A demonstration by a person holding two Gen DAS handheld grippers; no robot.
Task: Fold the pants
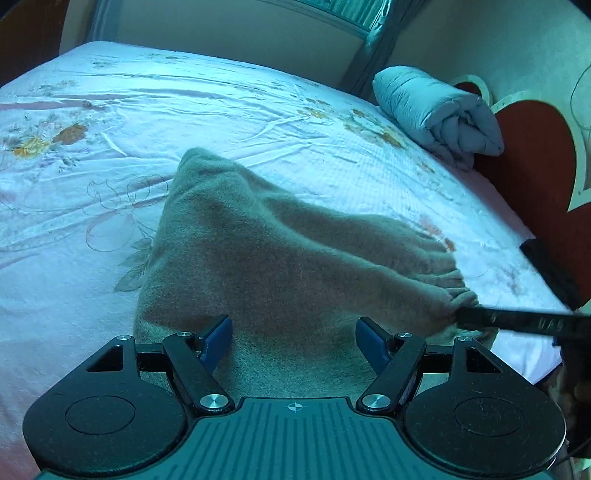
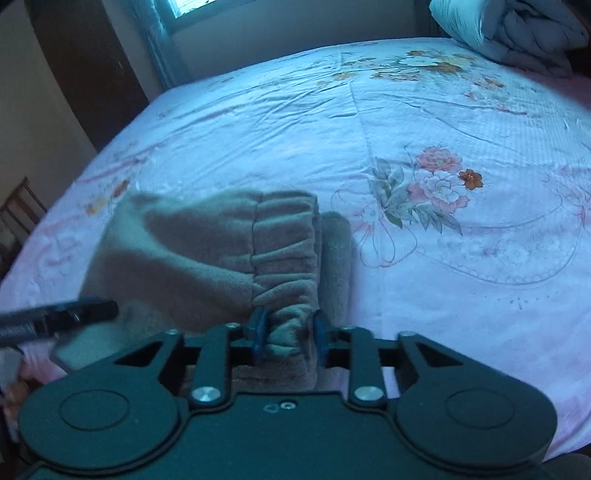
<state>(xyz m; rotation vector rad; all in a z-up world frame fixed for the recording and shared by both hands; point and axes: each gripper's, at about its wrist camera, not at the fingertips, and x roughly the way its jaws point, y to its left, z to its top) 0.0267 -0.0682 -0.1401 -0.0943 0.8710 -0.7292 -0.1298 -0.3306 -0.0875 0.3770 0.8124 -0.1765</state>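
My right gripper pinches the gathered waistband of the pants, jaws narrow on the bunched fleece, so I can carry that end over for the fold. My left gripper hangs with jaws wide over the cloth, holding nothing, ready to steady it. The pants lie near the bed's closest edge, well away from the rolled quilt at the far corner.

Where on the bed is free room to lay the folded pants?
Free: floral bedsheet right of the grey-brown fleece pants, and far sheet towards the window. Crowded: the corner with the rolled grey quilt.
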